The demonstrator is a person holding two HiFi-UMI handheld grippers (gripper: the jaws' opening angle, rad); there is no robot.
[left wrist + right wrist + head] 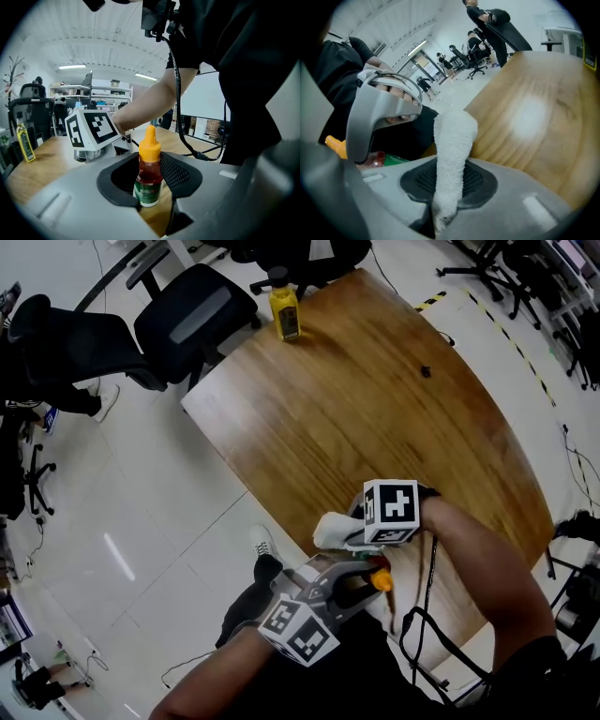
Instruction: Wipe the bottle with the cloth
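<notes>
1. The bottle (150, 166) is grasped across its body by the left gripper (151, 185). Both black ribbed pads are clenched on it.
2. Orientation: in the left gripper view the bottle's long axis runs 6 to 12 o'clock, cap at 12. In the head view the cap shows at the gripper's 3 o'clock side.
3. Location: at 6 o'clock in the head view, at the near edge of the table (375, 409). Contact with the table cannot be determined.
4. Bottle: small clear plastic cylinder, red contents, green label, orange conical cap.
5. The right gripper (447, 190) is clenched on the cloth (452, 140). The cloth is white looped terry folded into a narrow strip, and its free end projects beyond the jaws toward 12 o'clock.
6. In the head view the cloth lies just beside the bottle at its 10 o'clock. Contact cannot be determined.
7. Table: smooth wood-grain top with curved edges. The surface extends toward 12 o'clock, where a yellow bottle (284, 313) stands upright.
8. Surroundings: white floor (141, 521) at 9 o'clock; a black chair (192, 320) at 11 o'clock.
</notes>
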